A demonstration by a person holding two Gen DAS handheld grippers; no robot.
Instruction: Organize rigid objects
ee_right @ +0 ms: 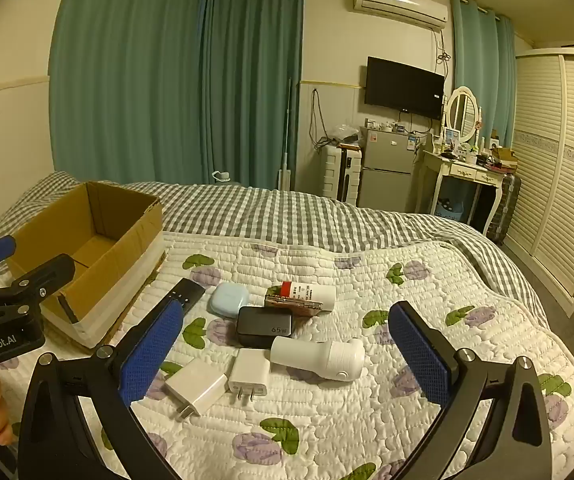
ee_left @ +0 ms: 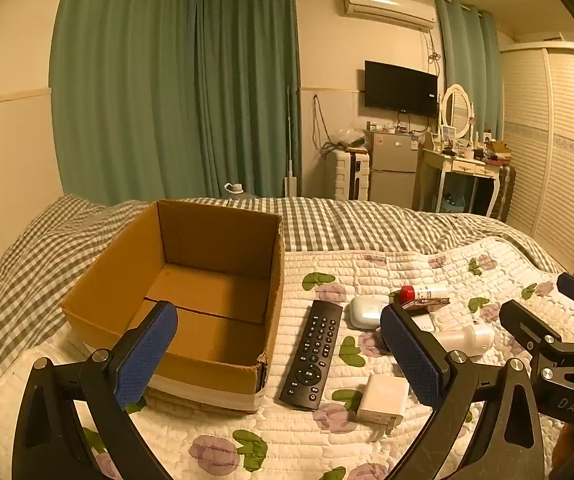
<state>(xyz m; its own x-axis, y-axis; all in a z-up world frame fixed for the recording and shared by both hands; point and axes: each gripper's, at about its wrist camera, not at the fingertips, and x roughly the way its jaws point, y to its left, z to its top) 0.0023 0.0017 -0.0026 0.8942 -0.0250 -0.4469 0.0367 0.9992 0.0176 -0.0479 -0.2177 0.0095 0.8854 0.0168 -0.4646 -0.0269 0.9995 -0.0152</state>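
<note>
On the bed's quilt point(ee_right: 327, 432), an open cardboard box point(ee_left: 215, 276) sits empty, so you appear to be at the very start of sorting. To the right of the box, just beside it, lies a black remote point(ee_left: 313, 354). Farther right of the box are a pale earbud case point(ee_right: 227, 299), a black charger point(ee_right: 265, 326), two white plug adapters point(ee_right: 197, 386) point(ee_right: 249, 374), a white handheld device point(ee_right: 319, 354) and a red-capped tube point(ee_right: 307, 292), loosely clustered.

Your left gripper point(ee_left: 279, 354) hovers with jaws wide apart, holding nothing; the box's near right corner and the remote lie between them. Your right gripper point(ee_right: 287, 356), further right of the box, is likewise spread wide and empty, framing the adapters and handheld device.

Your next move likely calls for lowering over one item, closing, then carrying it to the box.
</note>
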